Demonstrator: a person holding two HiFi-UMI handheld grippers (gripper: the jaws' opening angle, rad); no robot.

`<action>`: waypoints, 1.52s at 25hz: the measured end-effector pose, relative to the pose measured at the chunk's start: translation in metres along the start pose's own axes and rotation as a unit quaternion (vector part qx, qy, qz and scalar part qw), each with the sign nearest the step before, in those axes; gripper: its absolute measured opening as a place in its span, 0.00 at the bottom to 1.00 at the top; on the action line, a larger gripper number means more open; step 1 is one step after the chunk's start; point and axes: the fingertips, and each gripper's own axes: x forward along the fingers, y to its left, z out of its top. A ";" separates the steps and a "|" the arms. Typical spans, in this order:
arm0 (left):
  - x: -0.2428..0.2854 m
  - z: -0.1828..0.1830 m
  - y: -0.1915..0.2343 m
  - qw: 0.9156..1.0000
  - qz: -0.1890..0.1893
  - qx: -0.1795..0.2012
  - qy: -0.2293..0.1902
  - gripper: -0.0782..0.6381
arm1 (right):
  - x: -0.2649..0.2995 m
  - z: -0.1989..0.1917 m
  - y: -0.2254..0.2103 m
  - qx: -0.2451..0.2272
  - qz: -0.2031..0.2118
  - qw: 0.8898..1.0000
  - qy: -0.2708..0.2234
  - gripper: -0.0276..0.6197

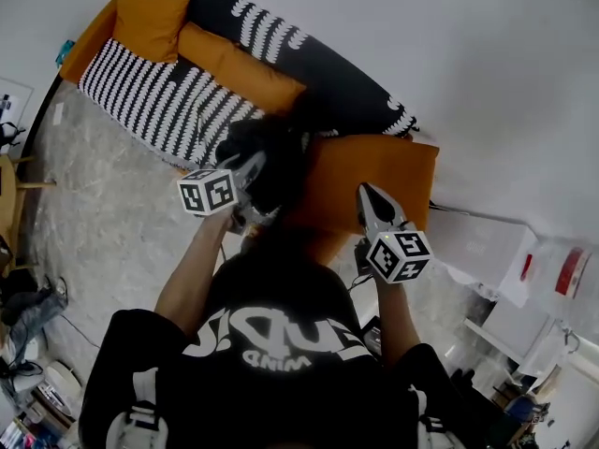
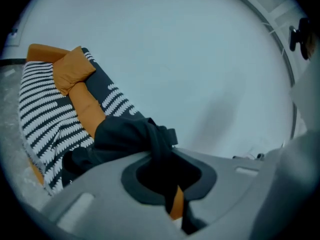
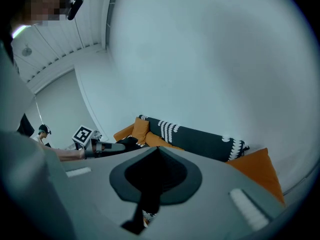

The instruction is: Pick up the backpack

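The black backpack [image 1: 271, 148] hangs in front of the striped sofa [image 1: 159, 101], bunched up and lifted off the seat. My left gripper [image 1: 255, 168] is shut on a fold of its black fabric. In the left gripper view the backpack [image 2: 120, 136] droops to the left of the closed jaws of my left gripper [image 2: 165, 156]. My right gripper [image 1: 365, 193] hovers to the right over an orange cushion [image 1: 384, 171], apart from the bag. Its jaws meet at the tip, so my right gripper [image 3: 156, 150] is shut, with nothing seen between them. That view shows the backpack [image 3: 127, 143] far off to the left.
The sofa stands along a white wall, with orange cushions [image 1: 150, 12] at its far end. Marbled floor [image 1: 94, 213] lies to the left. White boxes and clutter [image 1: 505, 260] stand at the right. A wooden table edge [image 1: 7, 195] shows at the far left.
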 end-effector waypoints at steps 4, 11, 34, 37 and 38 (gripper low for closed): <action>-0.031 0.015 -0.023 0.999 -0.019 0.004 -0.030 0.15 | -0.009 0.002 0.010 -0.008 0.004 1.000 -0.013 0.05; -0.079 0.042 -0.076 0.997 -0.045 0.015 -0.062 0.15 | -0.034 0.007 0.022 -0.012 0.011 0.999 -0.037 0.05; -0.242 -0.018 -0.135 0.992 -0.064 -0.005 -0.112 0.15 | -0.115 -0.068 0.087 0.001 0.014 0.998 -0.059 0.05; -0.260 -0.038 -0.133 0.992 -0.075 -0.009 -0.100 0.15 | -0.135 -0.084 0.111 0.021 0.005 0.997 -0.069 0.05; -0.268 -0.044 -0.132 0.992 -0.077 -0.009 -0.096 0.15 | -0.144 -0.087 0.122 0.035 0.005 0.996 -0.078 0.05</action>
